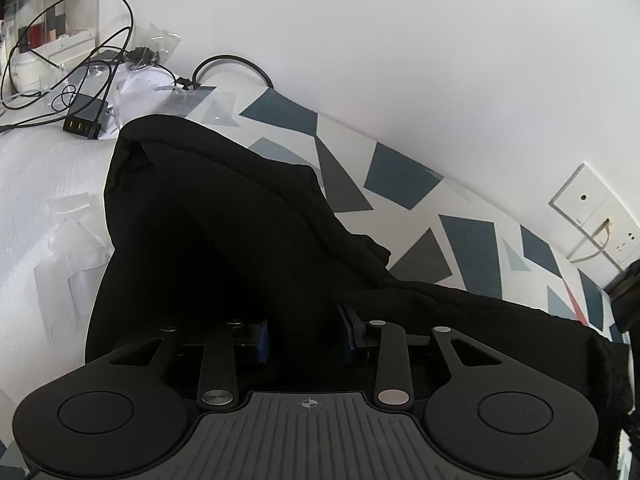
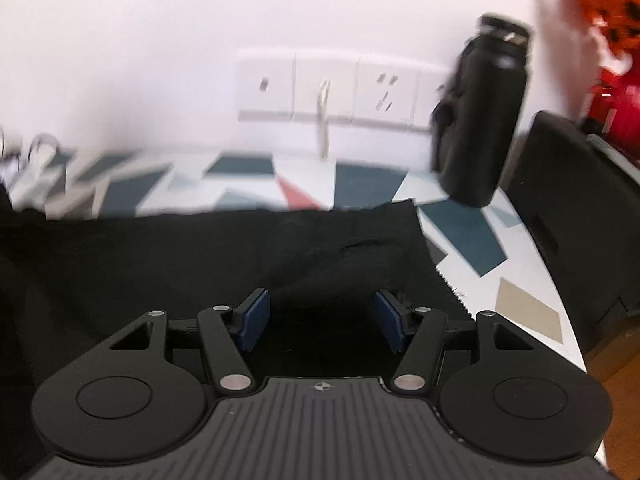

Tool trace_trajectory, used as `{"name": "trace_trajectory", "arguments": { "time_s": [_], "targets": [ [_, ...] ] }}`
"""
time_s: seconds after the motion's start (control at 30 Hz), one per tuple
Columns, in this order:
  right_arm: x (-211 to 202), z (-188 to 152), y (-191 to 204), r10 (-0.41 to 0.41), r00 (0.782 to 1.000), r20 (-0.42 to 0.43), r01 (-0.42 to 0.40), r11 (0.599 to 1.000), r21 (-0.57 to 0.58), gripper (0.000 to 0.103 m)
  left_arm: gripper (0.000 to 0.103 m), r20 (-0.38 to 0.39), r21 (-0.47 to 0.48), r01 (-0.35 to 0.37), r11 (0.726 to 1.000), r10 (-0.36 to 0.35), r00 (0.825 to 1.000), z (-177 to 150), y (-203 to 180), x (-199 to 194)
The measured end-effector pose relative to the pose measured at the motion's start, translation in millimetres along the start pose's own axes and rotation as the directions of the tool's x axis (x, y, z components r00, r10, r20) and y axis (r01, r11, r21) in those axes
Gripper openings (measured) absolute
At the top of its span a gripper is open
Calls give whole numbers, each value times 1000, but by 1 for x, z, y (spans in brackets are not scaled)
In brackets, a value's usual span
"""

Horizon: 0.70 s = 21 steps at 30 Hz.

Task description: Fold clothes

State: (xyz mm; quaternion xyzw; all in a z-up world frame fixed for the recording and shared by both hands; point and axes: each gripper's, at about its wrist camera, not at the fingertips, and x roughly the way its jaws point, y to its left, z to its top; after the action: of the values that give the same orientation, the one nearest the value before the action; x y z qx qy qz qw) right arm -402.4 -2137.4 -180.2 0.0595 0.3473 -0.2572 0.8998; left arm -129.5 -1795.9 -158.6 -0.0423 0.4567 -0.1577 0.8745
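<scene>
Our left gripper (image 1: 306, 336) is pinching a raised fold of the black garment (image 1: 224, 232) on the patterned counter (image 1: 472, 248); the cloth could be slipping out. Our right gripper (image 2: 322, 322) is standing wide above the garment, risking bumping the black bottle (image 2: 480, 120).

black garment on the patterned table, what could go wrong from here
1. The black bottle stands just past the black garment corner; dragging the cloth could tip it.
2. The right gripper has its jaws apart, so that side may slump out of line.
3. The garment's far end lies by the charger and cables; a sweep could snag them.
</scene>
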Motion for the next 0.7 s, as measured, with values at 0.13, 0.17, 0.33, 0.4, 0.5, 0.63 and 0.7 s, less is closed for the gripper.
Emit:
{"name": "trace_trajectory", "arguments": {
  "time_s": [0.13, 0.17, 0.33, 0.4, 0.5, 0.63, 0.7],
  "targets": [
    [10, 0, -8, 30, 999, -12, -29, 999, 36, 60, 31, 2, -3, 6, 1000, -6, 1000, -2, 2, -1],
    [12, 1, -10, 37, 999, -21, -35, 997, 64, 60, 30, 3, -3, 6, 1000, -6, 1000, -2, 2, -1],
    [14, -4, -18, 24, 1000, -3, -23, 990, 142, 60, 30, 7, 15, 0, 1000, -1, 1000, -5, 2, -1],
    [16, -3, -20, 30, 1000, 9, -31, 987, 155, 60, 29, 4, 31, -6, 1000, 6, 1000, -5, 0, 0],
    [24, 6, -1, 40, 999, 2, -40, 998, 56, 52, 29, -3, 41, -15, 999, 15, 1000, -5, -2, 2],
    [42, 11, 37, 26, 999, -34, -28, 997, -75, 48, 29, -8, 48, -22, 999, 22, 1000, -4, -5, 3],
    [43, 12, 63, -57, 998, -9, 54, 977, -204, 49, 29, -7, 52, -23, 998, 23, 1000, -4, -6, 2]
  ]
}}
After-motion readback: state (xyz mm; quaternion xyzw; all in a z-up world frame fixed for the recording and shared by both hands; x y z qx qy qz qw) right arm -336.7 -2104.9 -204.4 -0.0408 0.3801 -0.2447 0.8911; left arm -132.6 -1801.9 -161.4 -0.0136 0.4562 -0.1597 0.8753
